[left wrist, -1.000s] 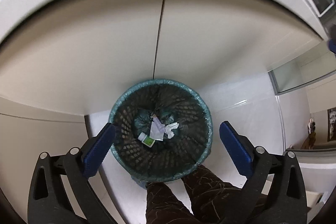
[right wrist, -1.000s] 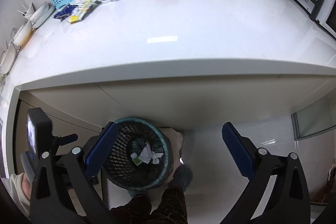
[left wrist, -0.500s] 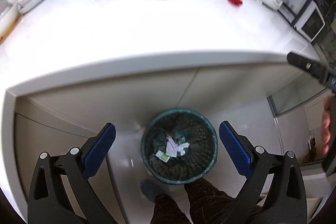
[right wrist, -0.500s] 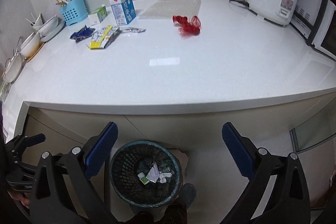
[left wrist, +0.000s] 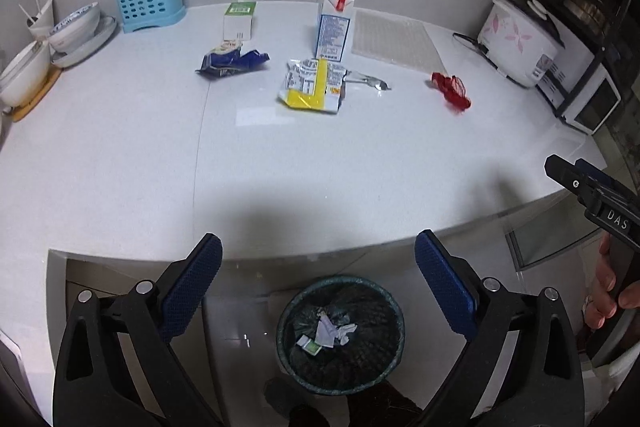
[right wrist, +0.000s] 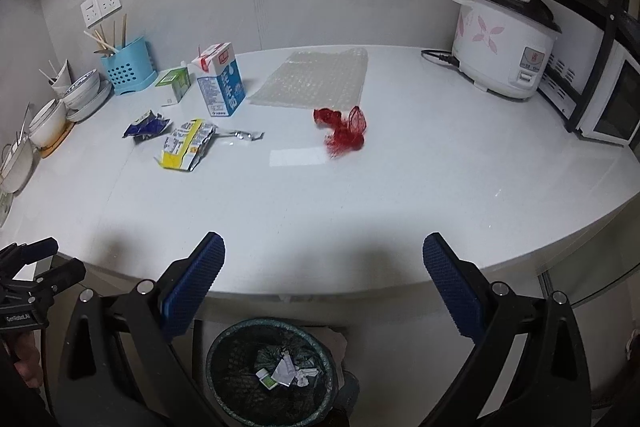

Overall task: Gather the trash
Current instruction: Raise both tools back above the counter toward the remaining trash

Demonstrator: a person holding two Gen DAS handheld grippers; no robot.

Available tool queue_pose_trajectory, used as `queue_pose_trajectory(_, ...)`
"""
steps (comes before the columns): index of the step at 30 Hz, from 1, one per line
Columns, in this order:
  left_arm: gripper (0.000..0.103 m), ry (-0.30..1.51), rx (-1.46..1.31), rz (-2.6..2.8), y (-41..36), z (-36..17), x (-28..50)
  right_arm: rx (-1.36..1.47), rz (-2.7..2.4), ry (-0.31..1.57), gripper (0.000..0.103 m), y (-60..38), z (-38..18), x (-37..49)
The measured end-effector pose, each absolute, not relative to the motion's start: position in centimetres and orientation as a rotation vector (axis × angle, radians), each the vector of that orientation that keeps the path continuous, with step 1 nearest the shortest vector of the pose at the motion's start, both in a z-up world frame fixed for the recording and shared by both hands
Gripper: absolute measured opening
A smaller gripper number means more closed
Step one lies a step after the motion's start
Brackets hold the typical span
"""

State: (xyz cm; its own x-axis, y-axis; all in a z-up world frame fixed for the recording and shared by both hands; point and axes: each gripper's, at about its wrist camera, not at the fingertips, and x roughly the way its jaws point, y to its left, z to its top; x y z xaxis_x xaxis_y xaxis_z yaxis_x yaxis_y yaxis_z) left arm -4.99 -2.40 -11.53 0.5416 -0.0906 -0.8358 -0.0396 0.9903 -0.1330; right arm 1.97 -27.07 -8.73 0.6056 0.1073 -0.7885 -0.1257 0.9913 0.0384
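- The left gripper [left wrist: 318,283] and right gripper [right wrist: 324,285] both hang over the near edge of the worktop [left wrist: 280,167], jaws wide apart and holding nothing.
- The bin [left wrist: 340,335] stands on the floor below, with scraps inside.
- On the worktop lie a yellow wrapper [left wrist: 314,86], a blue wrapper [left wrist: 230,61], red netting [right wrist: 344,129] and, upright, a milk carton [right wrist: 220,85].

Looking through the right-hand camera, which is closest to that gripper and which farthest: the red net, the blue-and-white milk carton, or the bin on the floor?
1. Dark mesh waste bin, just below the right gripper.
2. Crumpled red mesh net, mid-counter.
3. Blue-and-white milk carton, farther back, to the left.
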Motion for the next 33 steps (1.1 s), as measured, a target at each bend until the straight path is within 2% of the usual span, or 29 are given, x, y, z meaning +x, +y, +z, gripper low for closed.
queue_pose_trajectory(13, 0.097, 1.002, -0.141, 0.038, -3.0, -10.5, 2.2, -0.031, 0.156, 0.966, 0.095, -28.9, -8.4, 9.8)
queue_pose_trajectory(28, 0.097, 1.065, -0.133, 0.101, -2.3, -14.5, 11.0, -0.058, 0.192, 1.05, 0.095, -30.0, -13.1, 18.0)
queue_pose_trajectory(33, 0.097, 1.086, -0.14, 0.09, -2.6, -16.0, 14.1, -0.072, 0.196, 1.09, 0.09, -30.0, -14.8, 21.3)
